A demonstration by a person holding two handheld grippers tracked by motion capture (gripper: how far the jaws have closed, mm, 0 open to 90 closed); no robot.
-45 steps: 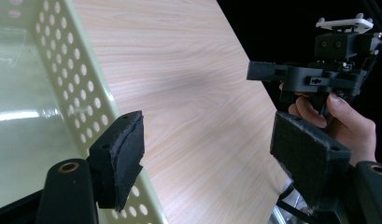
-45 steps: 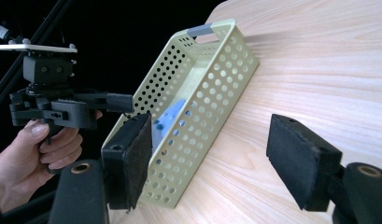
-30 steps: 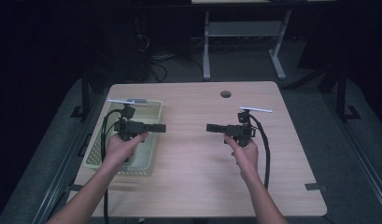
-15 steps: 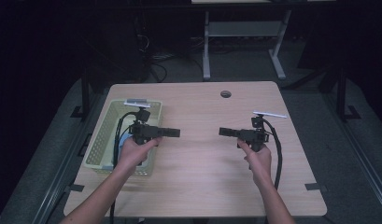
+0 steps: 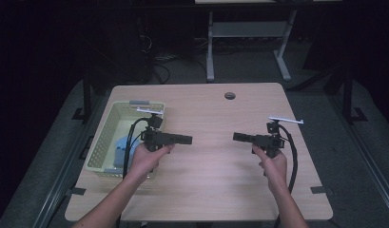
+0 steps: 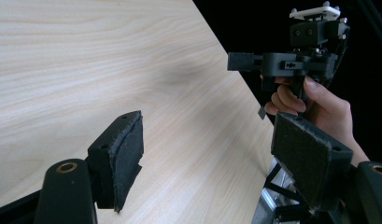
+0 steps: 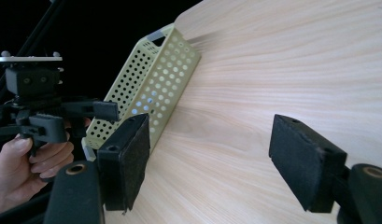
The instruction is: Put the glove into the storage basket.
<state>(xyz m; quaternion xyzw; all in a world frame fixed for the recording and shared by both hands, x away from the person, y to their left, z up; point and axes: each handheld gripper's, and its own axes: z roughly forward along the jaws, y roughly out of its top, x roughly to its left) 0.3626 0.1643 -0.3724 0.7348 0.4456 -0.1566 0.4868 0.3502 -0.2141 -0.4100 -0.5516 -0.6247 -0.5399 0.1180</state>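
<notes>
Left tool (image 5: 188, 139) and right tool (image 5: 236, 137) both gaping, facing across bare table (image 5: 216, 180), yellow basket (image 5: 104, 140) beside left tool

Bare table (image 5: 211, 118) lies between both tools; the basket (image 5: 102, 137) blocks the left edge.

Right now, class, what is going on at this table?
A person holds a pair of tongs in each hand above a wooden table. The left tongs and the right tongs point toward each other over the bare middle, both open and holding nothing. A pale yellow perforated basket sits at the table's left edge with something blue inside. Nothing is being gripped at this moment.
</notes>
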